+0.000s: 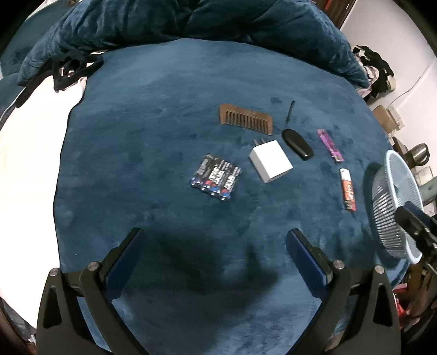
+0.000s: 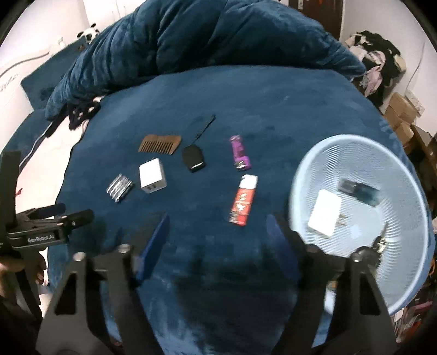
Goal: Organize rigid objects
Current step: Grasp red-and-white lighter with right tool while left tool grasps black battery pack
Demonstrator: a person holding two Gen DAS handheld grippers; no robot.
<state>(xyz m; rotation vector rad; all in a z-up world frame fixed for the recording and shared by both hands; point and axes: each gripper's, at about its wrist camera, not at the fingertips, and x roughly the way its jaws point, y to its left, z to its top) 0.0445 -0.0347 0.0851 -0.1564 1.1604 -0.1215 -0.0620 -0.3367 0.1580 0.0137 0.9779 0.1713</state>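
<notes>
On a blue blanket (image 1: 153,114) lie a wooden comb (image 1: 245,118), a white charger (image 1: 270,161), a battery pack (image 1: 215,177), a black fob (image 1: 297,143), a purple lighter (image 1: 330,146) and a red lighter (image 1: 347,189). The same items show in the right wrist view: comb (image 2: 161,144), charger (image 2: 152,176), batteries (image 2: 119,188), fob (image 2: 194,158), purple lighter (image 2: 239,156), red lighter (image 2: 244,200). A light blue basket (image 2: 404,273) at the right holds a white block (image 2: 325,213) and a dark stick (image 2: 360,191). My left gripper (image 1: 214,251) is open and empty. My right gripper (image 2: 218,234) is open and empty beside the basket.
A rumpled blue quilt (image 1: 218,19) is piled at the back. A white sheet (image 1: 30,142) and dark cords (image 1: 71,68) lie at the left. The basket also shows in the left wrist view (image 1: 382,202). Boxes and clothes (image 2: 382,62) stand at the right.
</notes>
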